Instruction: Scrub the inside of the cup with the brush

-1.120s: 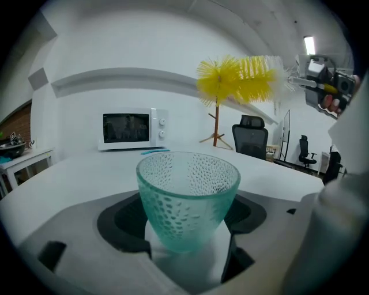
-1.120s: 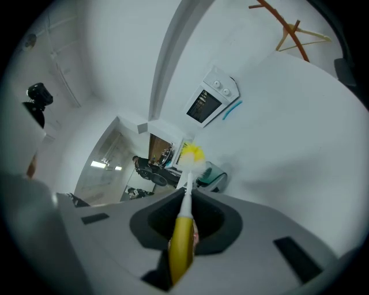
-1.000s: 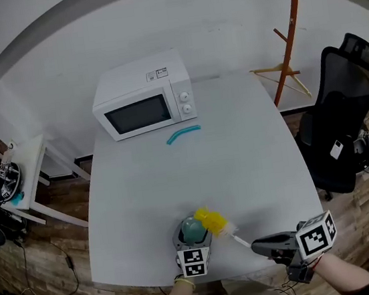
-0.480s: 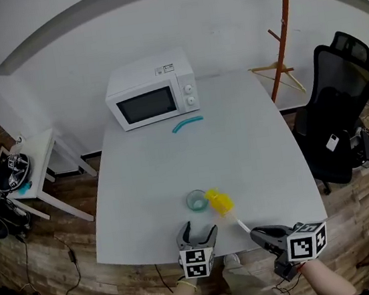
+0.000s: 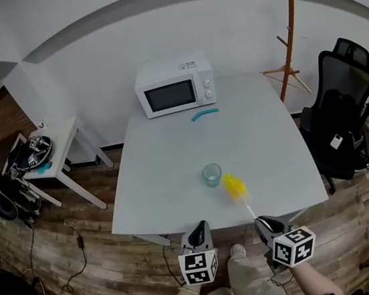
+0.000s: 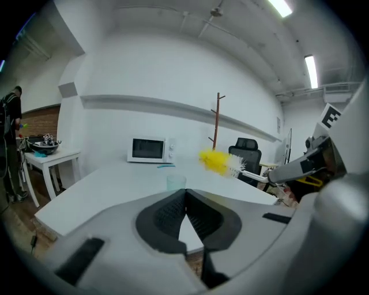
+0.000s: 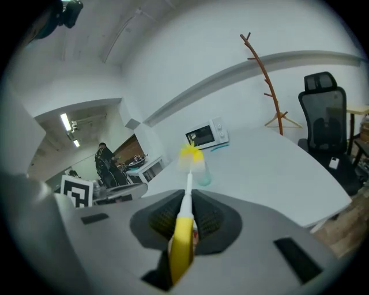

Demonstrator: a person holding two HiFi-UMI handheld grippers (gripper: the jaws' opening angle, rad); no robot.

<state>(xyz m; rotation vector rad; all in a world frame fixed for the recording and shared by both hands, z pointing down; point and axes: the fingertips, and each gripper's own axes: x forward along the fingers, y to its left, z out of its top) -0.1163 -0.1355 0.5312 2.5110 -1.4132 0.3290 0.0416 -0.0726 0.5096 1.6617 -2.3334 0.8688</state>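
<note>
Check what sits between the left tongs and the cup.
Nothing: in the head view only bare table lies between the left tongs and the cup. The brush, held in the right tongs, is off to the side.

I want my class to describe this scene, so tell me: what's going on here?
A person works two hand-held grippers at a white table. The right gripper is shut on the handle of a yellow brush, whose head hangs in the air beside the cup, not inside it. The cup stands upright on the table, untouched. The left gripper holds nothing; its jaws have just closed on empty air, back from the cup.
</note>
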